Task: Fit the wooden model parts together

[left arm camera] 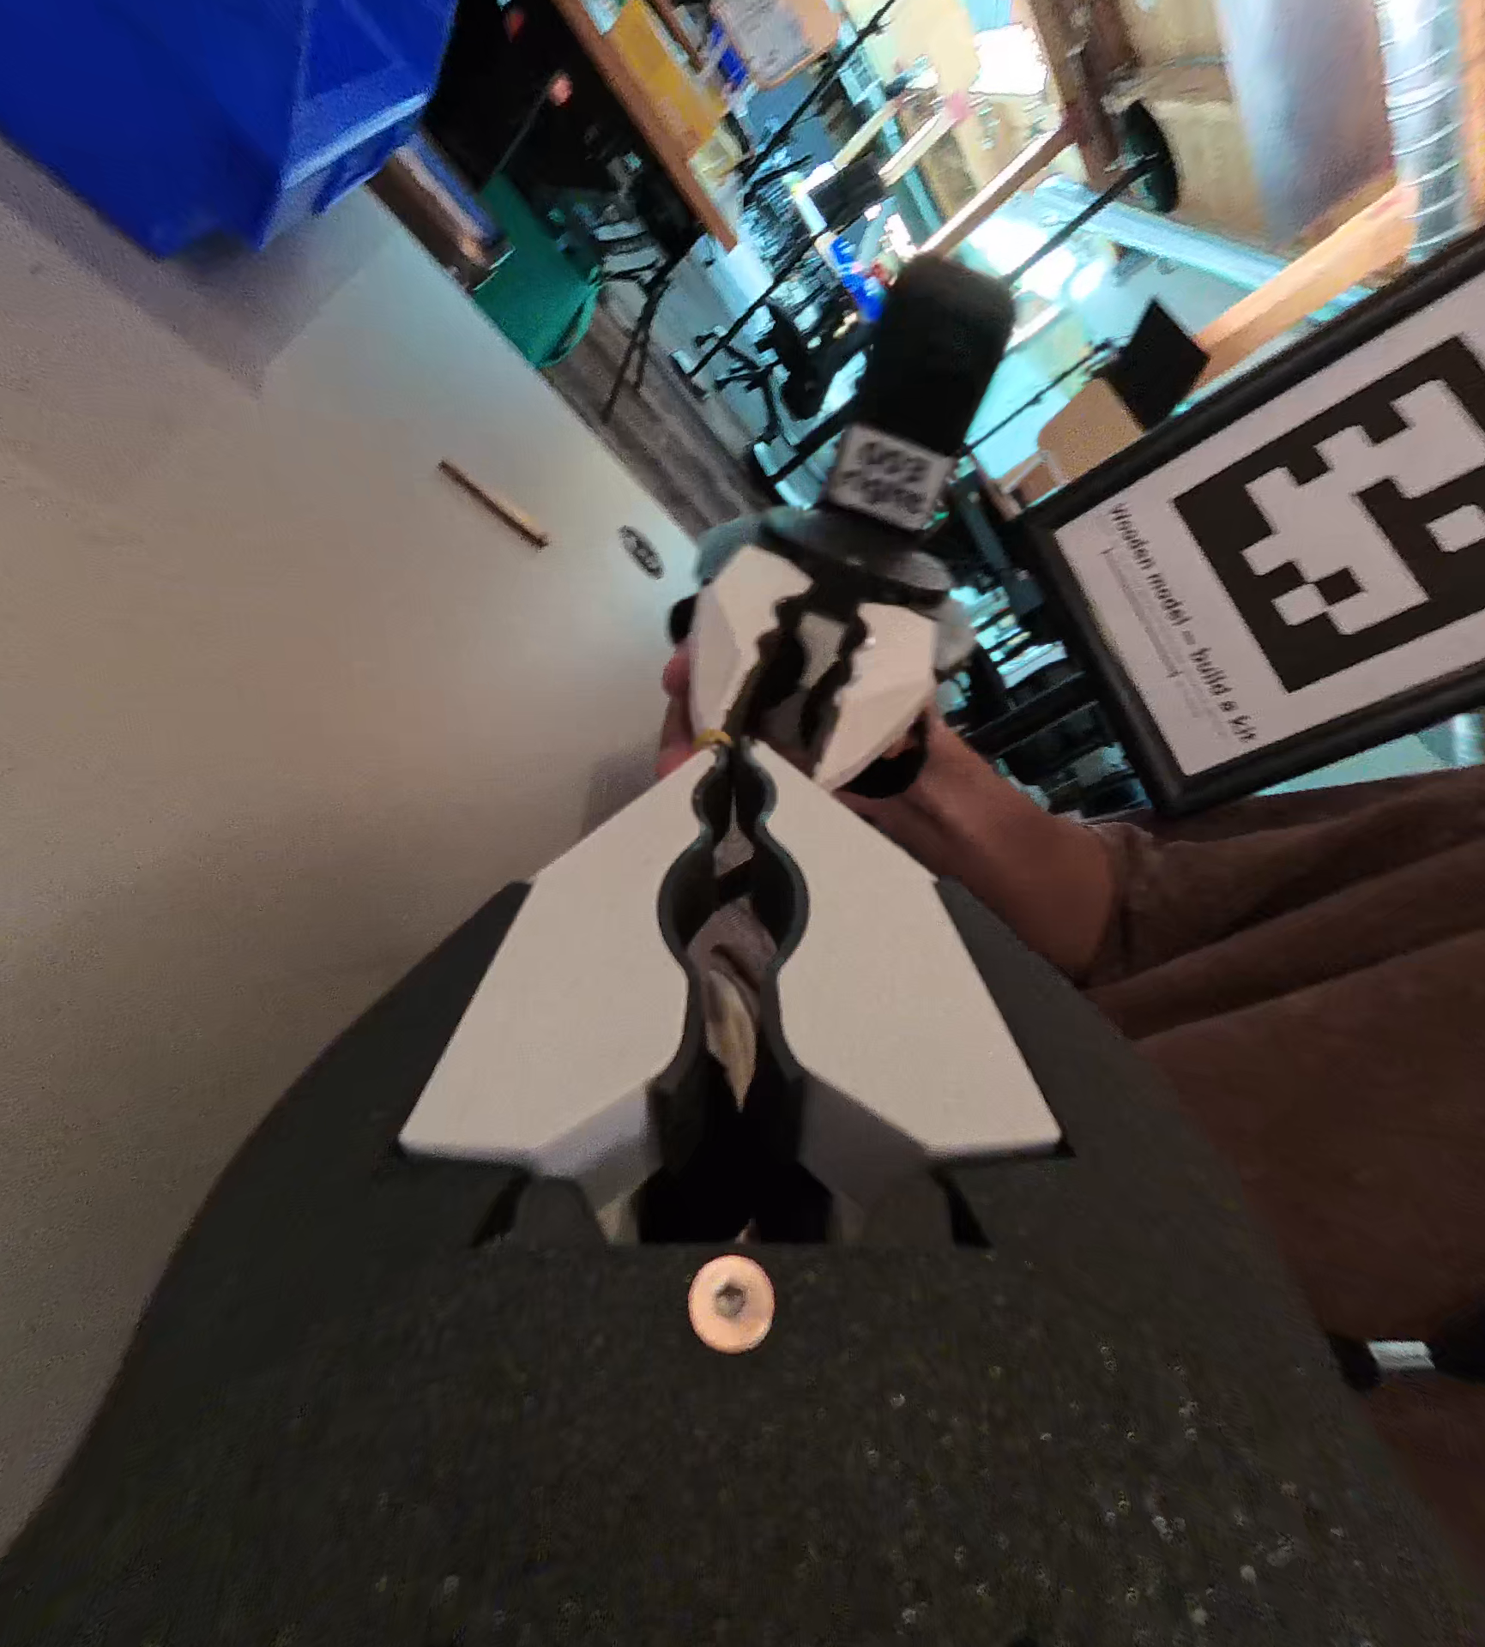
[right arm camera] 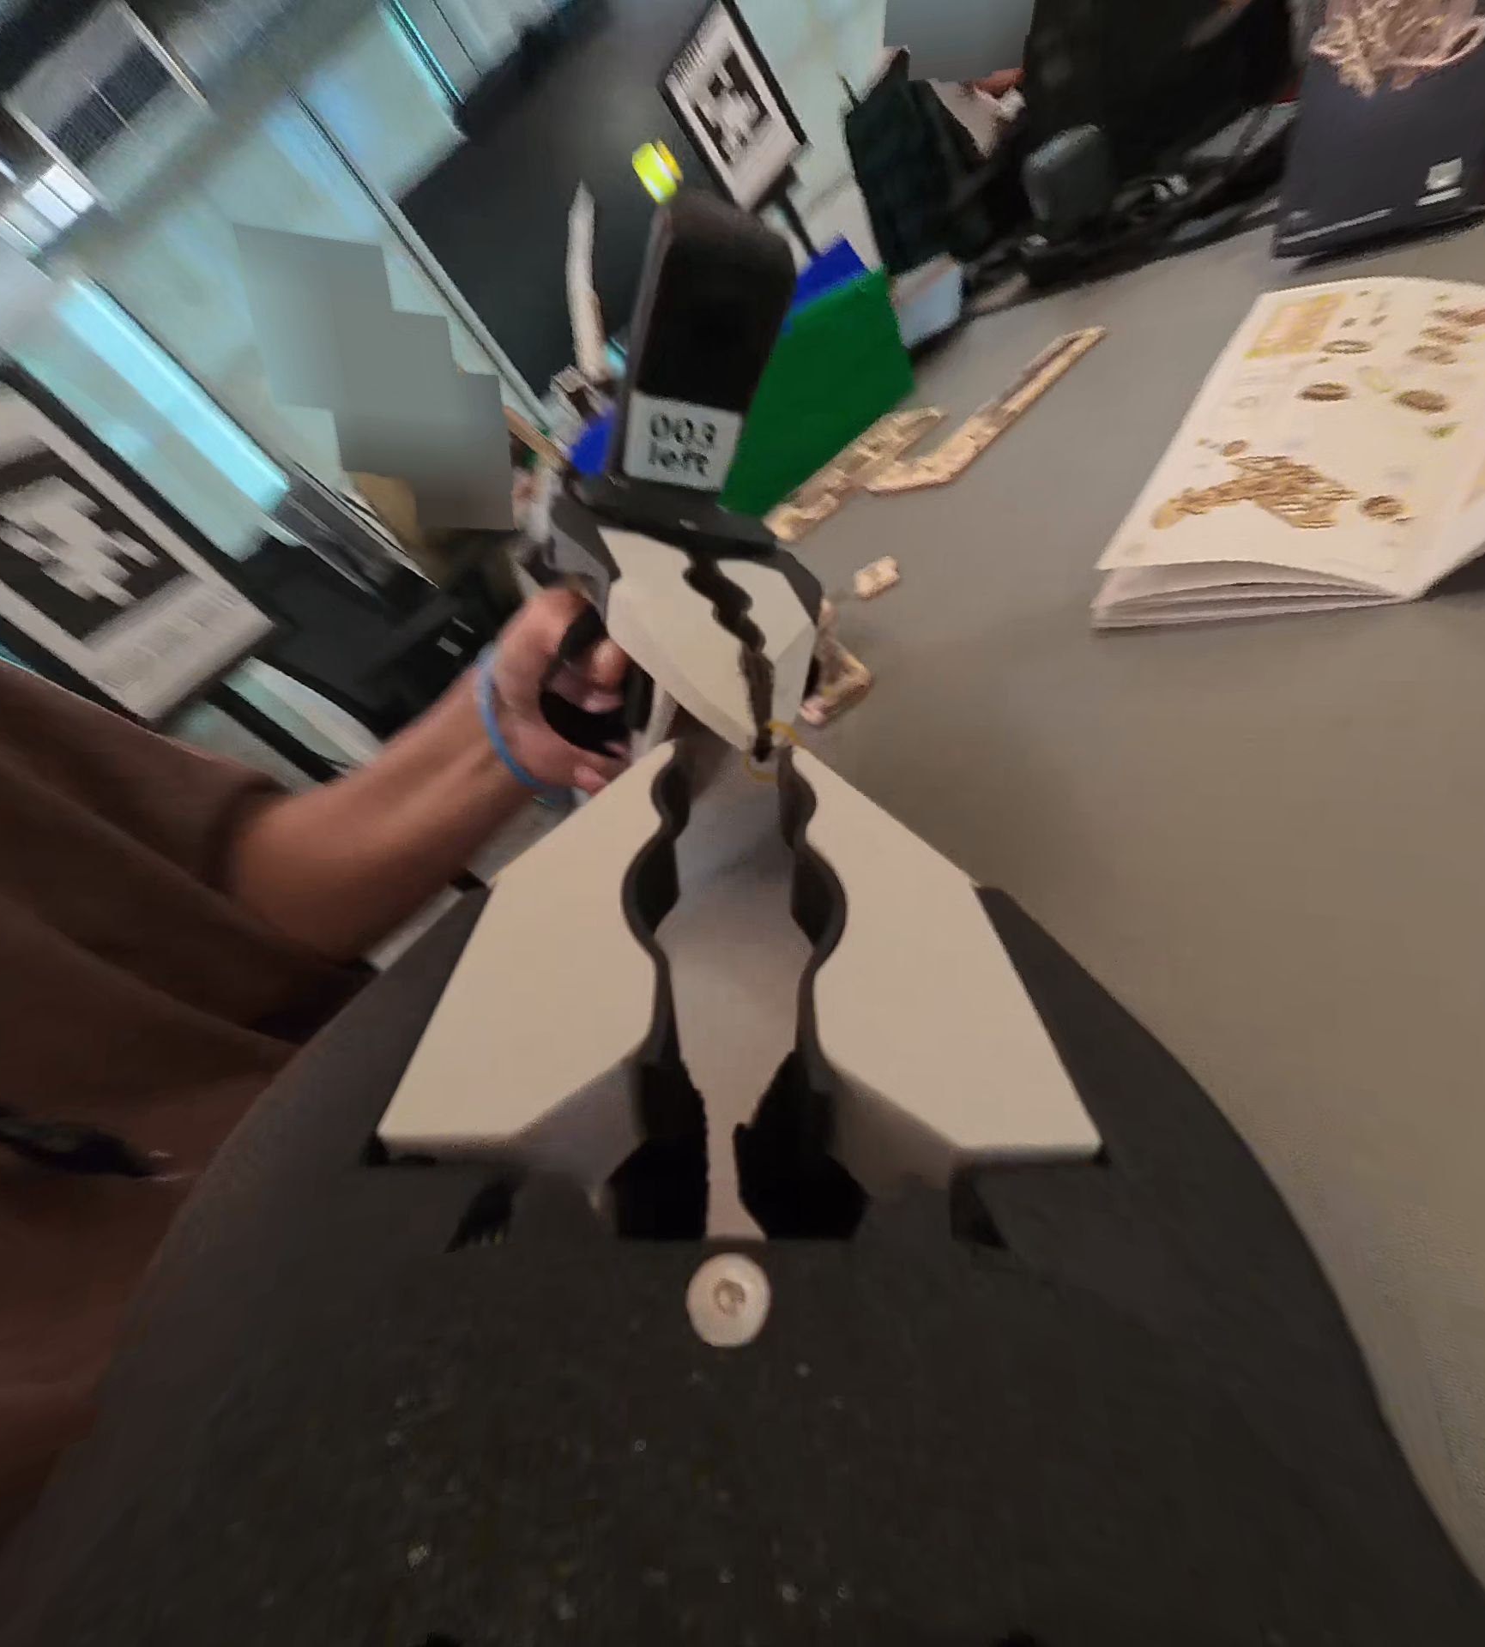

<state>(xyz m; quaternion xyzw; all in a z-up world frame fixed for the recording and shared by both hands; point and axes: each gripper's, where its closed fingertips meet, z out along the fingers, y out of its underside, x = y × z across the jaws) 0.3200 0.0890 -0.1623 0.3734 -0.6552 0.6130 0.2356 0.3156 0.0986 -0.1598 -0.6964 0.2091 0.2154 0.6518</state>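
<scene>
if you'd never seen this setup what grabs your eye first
The two white-fingered tools meeting tip to tip in mid-air: the left tool and right tool pinch a tiny yellow ring between them. Behind, an open instruction booklet and pale wooden model parts lie on the grey table.

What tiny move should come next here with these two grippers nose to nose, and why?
Probably ease the right gripper shut on the small yellow ring. The left gripper looks shut and seems to pinch that ring at its tip, while the right gripper's jaws stand open on either side of it, tip to tip. The blur hides exactly how the ring sits.
</scene>
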